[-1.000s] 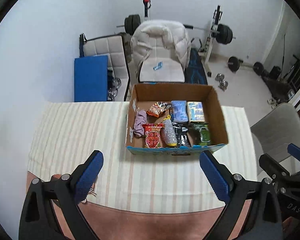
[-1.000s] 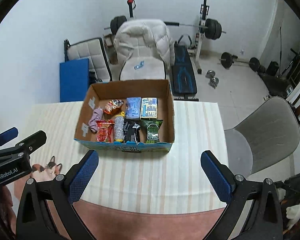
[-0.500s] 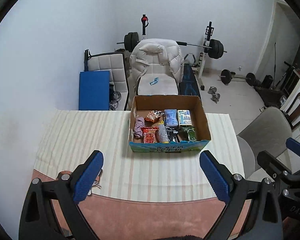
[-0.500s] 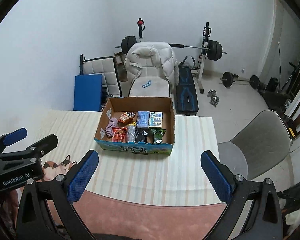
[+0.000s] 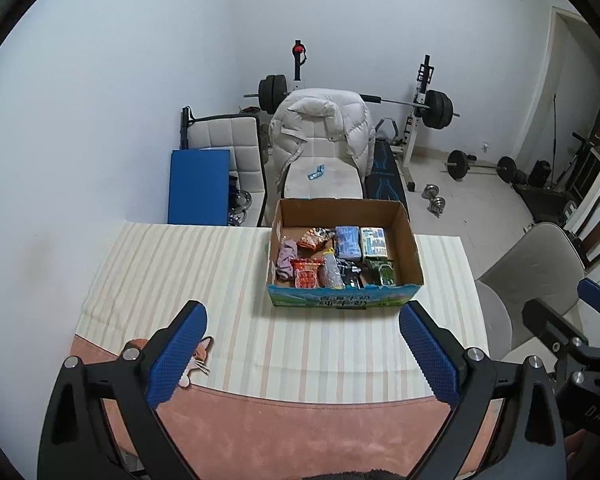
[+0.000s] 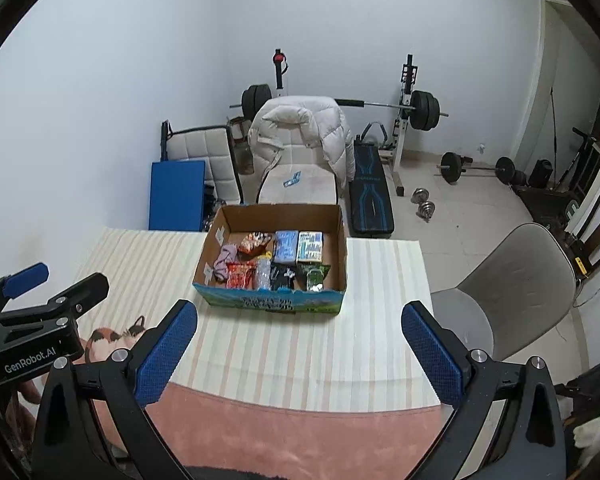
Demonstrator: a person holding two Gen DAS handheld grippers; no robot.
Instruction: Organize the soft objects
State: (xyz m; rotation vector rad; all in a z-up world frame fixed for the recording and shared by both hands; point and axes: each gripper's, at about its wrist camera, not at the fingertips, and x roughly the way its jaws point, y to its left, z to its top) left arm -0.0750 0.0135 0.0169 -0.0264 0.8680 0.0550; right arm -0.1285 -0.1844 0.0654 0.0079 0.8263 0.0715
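Your table (image 5: 284, 428) carries a cream striped cloth (image 5: 172, 264) over a pink cover with a cat print at its near left. The open cardboard box (image 5: 414, 250) sits directly on the stripes, toward the far edge, right of centre.

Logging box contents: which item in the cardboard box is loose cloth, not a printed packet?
The crumpled lilac cloth at the left end of the open cardboard box; everything beside it is glossy printed packaging.

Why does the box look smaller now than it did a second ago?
Both claws, left and right, pulled back and up from the brown cardboard box, so more of the striped tablecloth and room shows. Nothing was grabbed or dropped. The claws stayed open and empty, and the snack packets stayed in the box.
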